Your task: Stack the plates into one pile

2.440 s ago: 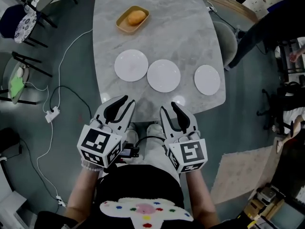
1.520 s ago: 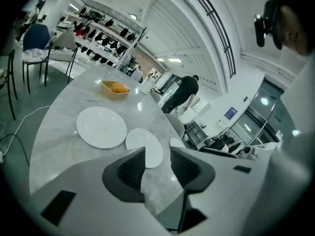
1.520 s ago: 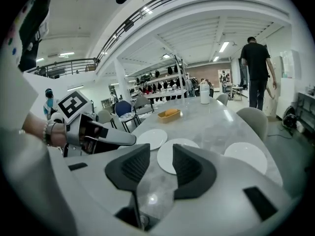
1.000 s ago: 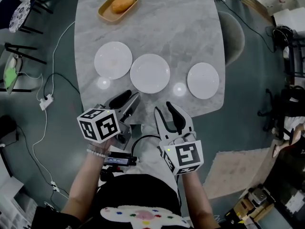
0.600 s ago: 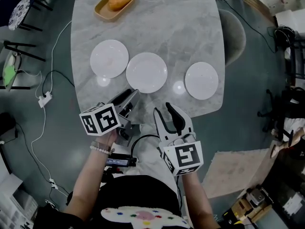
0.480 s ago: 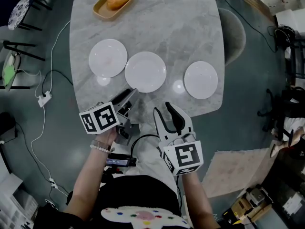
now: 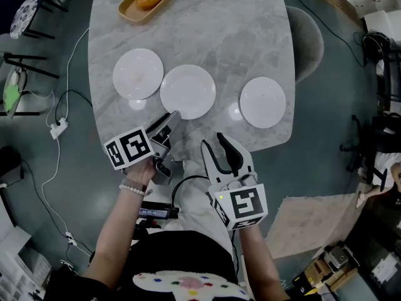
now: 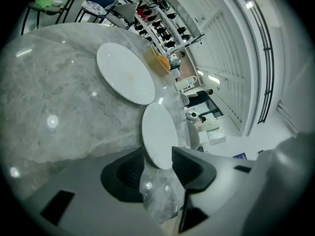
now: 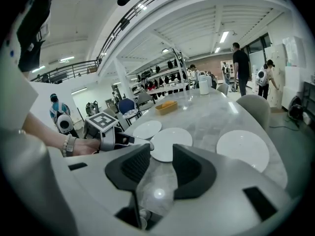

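Nothing's stacked yet: three white plates lie apart in a row on the marble table (image 7: 207, 24). The left gripper (image 7: 170, 116), tipped on its side, has its jaws apart just beside the middle plate (image 7: 188, 91), at its 7 o'clock rim, pinching nothing. I'd call this lining up the first pick. Next, one jaw must slip under that rim and close. The left plate (image 7: 138, 74) lies at 10 o'clock, the right plate (image 7: 262, 102) at 3. The right gripper (image 7: 220, 148) hangs open and empty.
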The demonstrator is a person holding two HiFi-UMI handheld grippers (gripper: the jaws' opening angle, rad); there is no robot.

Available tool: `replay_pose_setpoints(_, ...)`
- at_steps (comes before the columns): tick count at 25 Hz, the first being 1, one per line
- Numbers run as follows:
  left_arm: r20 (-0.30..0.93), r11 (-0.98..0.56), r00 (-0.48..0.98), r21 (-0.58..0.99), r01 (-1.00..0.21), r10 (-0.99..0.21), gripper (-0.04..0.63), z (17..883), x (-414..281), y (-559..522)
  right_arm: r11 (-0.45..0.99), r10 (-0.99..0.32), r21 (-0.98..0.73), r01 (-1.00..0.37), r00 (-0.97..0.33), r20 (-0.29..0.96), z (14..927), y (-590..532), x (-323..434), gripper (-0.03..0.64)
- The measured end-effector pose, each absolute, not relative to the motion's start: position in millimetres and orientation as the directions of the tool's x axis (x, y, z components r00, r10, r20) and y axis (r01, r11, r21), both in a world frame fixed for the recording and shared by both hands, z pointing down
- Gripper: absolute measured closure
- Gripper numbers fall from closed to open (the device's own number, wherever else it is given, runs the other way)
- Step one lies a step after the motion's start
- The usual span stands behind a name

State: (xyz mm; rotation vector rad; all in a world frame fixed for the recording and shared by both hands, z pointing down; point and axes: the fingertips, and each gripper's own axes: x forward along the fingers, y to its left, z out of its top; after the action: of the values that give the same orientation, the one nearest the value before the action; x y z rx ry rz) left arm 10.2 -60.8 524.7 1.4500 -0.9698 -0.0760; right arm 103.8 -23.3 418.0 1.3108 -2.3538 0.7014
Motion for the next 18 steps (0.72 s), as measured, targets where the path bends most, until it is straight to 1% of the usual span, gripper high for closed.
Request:
replay_pose_setpoints(6,0.507,0.248,0.623,0.854,-0.458,-0.595,0.423,529.1,8.6,-62.5,0.441,-0.688,-0.258,-0.86,-0.508,0.518,417.9,-23.3,107.7,0.489)
replay_pose_setpoints(10,0.553,0.282,0.59,0.824,-0.492,-0.589,0.489,535.6,3.8,-62.4,0.442,-0.687,-0.252,-0.861,-0.506,0.522,418.1,-22.1,108.7,0.489)
replay_pose_setpoints(15,0.581,0.311,0.563,0.804,-0.506,-0.588,0.539,538.4,0.4,-61.3,0.446,-0.685,-0.244,-0.861,-0.504,0.526,418.7,-21.2,107.6,0.489)
replay_pose_setpoints(18,0.586,0.3,0.56,0.799,-0.521,-0.586,0.545,533.5,0.1,-59.8,0.45,-0.676,-0.251,-0.857,-0.511,0.531,420.8,-17.7,103.7,0.489)
